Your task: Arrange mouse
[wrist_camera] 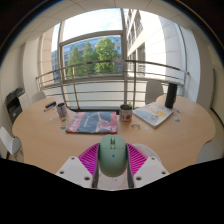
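Mouse (112, 153): pale green, sits btwn my two fingers at the near edge of the desk, long axis pointing away from me. Can't tell if it's lifted or resting on the top.
Gripper (112, 157): I see both pink pads tight against the mouse's sides, no gap either side, so fingers are clamped on it.
Pads: left pad (90, 157) and right pad (135, 157) angle in toward the mouse.
Desk (40, 140): light wood top, wide, curving off to left and right in my view.
Mat (93, 122): colourful patterned sheet, pink/blue, lying flat just beyond the mouse, mid-desk.
Cup (126, 113): dark mug w/ something in it, right of the mat, far side.
Papers (153, 114): white sheets/booklet, right of the cup.
Small can (61, 110): upright, left of the mat; a dark flat item near it, too small to ID.
Left edge: white device (9, 143) at the desk's near-left.
Room: big window (92, 55) past the desk w/ railing (110, 70) across it, green trees and a pale building (150, 40) outside. Dark chair (14, 102) far left.
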Tool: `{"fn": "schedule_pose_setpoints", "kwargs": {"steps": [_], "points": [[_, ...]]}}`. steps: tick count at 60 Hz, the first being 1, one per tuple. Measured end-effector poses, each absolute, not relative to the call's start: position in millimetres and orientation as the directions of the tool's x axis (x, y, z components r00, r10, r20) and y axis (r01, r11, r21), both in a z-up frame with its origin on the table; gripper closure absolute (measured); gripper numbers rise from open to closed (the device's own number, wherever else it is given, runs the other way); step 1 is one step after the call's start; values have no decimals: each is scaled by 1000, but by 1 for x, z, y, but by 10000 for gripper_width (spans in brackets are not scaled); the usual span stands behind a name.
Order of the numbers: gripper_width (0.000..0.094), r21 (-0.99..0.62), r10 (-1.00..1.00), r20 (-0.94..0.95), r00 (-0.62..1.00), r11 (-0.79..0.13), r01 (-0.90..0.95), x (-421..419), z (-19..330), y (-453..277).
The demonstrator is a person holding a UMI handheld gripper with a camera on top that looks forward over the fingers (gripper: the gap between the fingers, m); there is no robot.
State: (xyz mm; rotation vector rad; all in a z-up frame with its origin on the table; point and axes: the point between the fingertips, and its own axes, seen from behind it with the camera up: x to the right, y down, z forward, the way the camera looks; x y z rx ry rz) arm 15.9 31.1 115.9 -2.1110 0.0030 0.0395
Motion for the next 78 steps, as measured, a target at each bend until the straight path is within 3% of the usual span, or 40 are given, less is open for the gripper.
{"fn": "schedule_pose_setpoints", "kwargs": {"steps": [10,19,25,49,63,78], "points": [[509,-775,9,1,1000,-631,7,51,21,46],[387,-730,24,-11,1000,-684,9,54,-7,40],[75,-741,29,1,1000,-671,20,55,14,31],[86,-810,-36,77,996,-584,42,29,136,-112],[88,-814,-59,102,993,-579,49,5,167,-209],[88,-820,-58,128,990,-568,73,-5,179,-244]]}}
